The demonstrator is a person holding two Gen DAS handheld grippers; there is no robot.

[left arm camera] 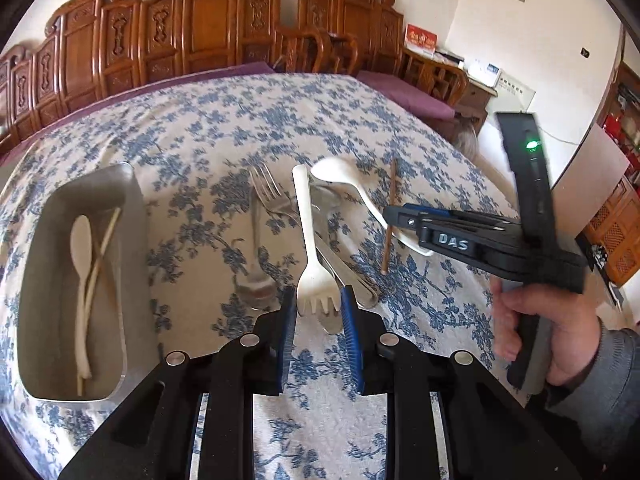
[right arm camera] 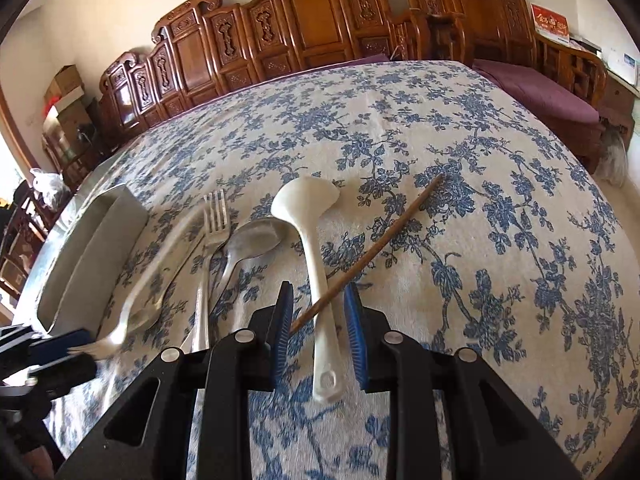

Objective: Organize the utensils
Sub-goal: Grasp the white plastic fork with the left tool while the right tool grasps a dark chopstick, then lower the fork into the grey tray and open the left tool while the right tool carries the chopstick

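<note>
A metal tray (left arm camera: 132, 192) at the left holds a white spoon (left arm camera: 80, 248) and pale chopsticks (left arm camera: 102, 248). On the floral cloth lie a white plastic fork (left arm camera: 310, 248), a metal fork (left arm camera: 260, 216), a metal spoon (right arm camera: 252, 244), a white ladle-spoon (right arm camera: 316, 260) and a brown chopstick (right arm camera: 372, 252). My left gripper (left arm camera: 319, 304) is open with the white fork's tines between its fingers. My right gripper (right arm camera: 318, 312) is open around the ladle-spoon's handle and the chopstick's near end; it also shows in the left wrist view (left arm camera: 390, 214).
Carved wooden chairs (right arm camera: 312, 16) line the far edge of the table. A bench with a purple cushion (right arm camera: 536, 88) stands at the right. The tray also shows in the right wrist view (right arm camera: 92, 248) at the left. A hand (left arm camera: 540, 332) holds the right gripper's handle.
</note>
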